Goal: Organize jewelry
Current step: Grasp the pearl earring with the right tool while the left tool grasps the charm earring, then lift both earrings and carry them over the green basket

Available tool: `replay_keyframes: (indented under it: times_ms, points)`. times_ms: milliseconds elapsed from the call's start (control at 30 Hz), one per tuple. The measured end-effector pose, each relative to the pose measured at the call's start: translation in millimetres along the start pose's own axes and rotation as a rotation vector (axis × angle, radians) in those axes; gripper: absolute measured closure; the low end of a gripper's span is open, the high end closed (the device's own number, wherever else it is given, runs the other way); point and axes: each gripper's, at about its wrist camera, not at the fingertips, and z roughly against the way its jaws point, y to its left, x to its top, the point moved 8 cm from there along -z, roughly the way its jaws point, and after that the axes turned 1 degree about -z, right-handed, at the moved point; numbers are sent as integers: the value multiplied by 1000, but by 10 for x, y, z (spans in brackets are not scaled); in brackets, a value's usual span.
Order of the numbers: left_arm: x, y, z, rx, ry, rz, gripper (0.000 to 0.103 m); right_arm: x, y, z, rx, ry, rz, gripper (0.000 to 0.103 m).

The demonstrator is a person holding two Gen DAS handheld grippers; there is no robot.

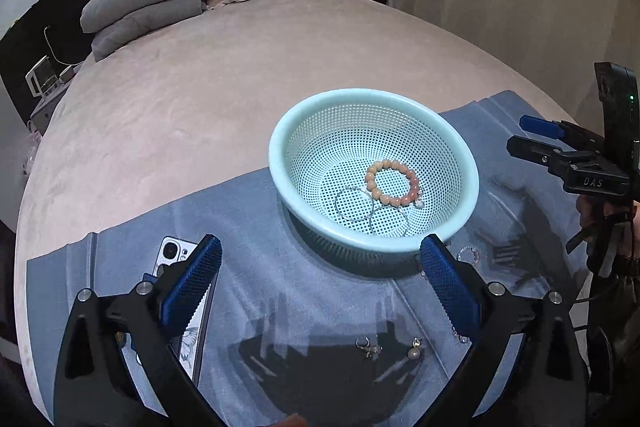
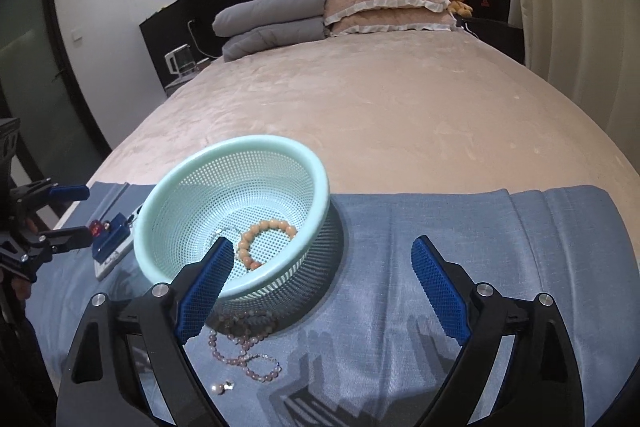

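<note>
Collecting loose jewelry into mint basket (image 1: 280, 163), on blue cloth (image 2: 480, 227) over bed. Left claw (image 1: 320, 263): spread, empty. Right claw (image 2: 320, 267): spread, empty. Already inside: bead bracelet (image 1: 394, 183), two hoops (image 1: 354, 205). Outstanding: pink bead necklace (image 2: 244, 351) beside basket, pearl earring (image 1: 414, 351), ring (image 1: 368, 347). Advice: approach low, pinch necklace mid-strand, release over basket.
</note>
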Motion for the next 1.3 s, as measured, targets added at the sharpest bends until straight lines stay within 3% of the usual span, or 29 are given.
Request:
replay_keyframes:
  times_ms: [167,600,733,867,1000,1033,1067,1100,1167,1200,1267,1300]
  points:
    - [-237,-6,68,-21,13,7,6,-174,204,141,32,-13,115,17]
    - [-819,-111,-184,-49,108,17,6,-867,593,43,148,104,235,18]
    - [-935,-165,-326,-57,138,10,6,-991,683,-59,164,152,255,27]
    - [-1013,-221,-437,-75,157,17,6,-1092,744,-160,173,181,251,29]
    - [-1086,-280,-570,-82,187,17,7,-1202,805,-274,183,224,247,45]
    - [-1103,-282,-595,-81,193,21,10,-1225,817,-305,182,233,246,49]
    - [-1123,-283,-619,-87,200,28,18,-1246,827,-335,183,240,243,52]
    - [-1151,-283,-652,-94,212,37,25,-1269,832,-375,182,250,234,61]
    - [-1200,-260,-712,-40,225,28,49,-1312,813,-430,143,246,225,86]
    - [-1206,-289,-701,-46,219,20,53,-1334,813,-441,128,243,225,92]
    - [-1212,-352,-670,-85,214,30,84,-1358,815,-432,126,236,215,92]
    - [-1221,-364,-668,-82,214,28,84,-1360,802,-431,131,239,195,92]
